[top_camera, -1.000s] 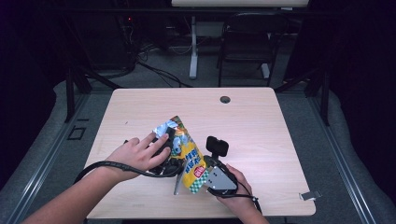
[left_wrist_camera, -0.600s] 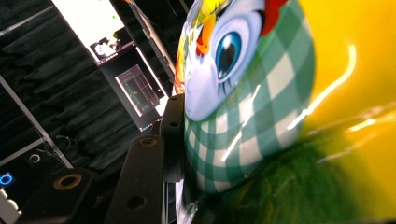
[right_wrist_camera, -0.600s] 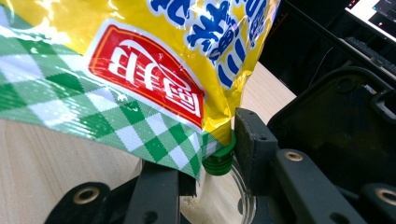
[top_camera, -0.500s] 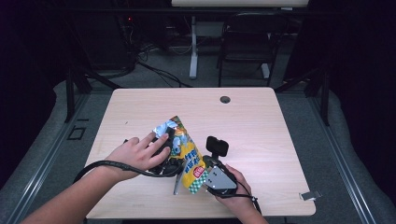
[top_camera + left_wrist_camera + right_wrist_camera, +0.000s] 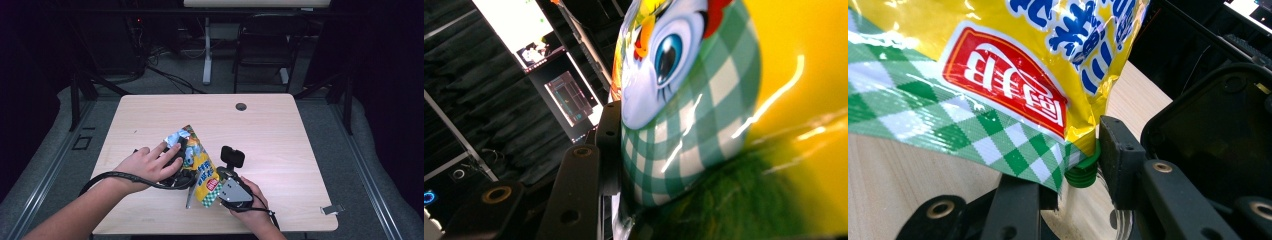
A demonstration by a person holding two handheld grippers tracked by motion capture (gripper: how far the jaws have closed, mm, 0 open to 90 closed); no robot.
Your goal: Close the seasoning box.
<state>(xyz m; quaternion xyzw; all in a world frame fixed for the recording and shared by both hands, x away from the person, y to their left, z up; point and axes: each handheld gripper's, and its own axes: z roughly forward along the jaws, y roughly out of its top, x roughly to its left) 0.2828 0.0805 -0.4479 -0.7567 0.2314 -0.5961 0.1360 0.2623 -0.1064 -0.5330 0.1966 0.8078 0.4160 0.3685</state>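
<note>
The right gripper point(image 5: 220, 192) sits at the lower end of the snack bag point(image 5: 197, 162), its jaws clamped on the bag's bottom corner; in the right gripper view the checked edge of the bag point(image 5: 1013, 100) runs between the two black jaws, and a small green plastic piece point(image 5: 1082, 172) sits against one pad. The left gripper point(image 5: 177, 167) lies under the person's left hand point(image 5: 150, 165), beside the bag's upper half; in the left gripper view the printed bag point(image 5: 704, 110) presses against one jaw, but the other jaw is cut off, so I cannot tell whether it grips.

Nothing has shifted since a second ago: both hands and the bag lie as before, near the front edge of the table point(image 5: 300, 150). I judge this a steadying pause before the bag is opened or lifted.

What the green piece belongs to is unclear.
</note>
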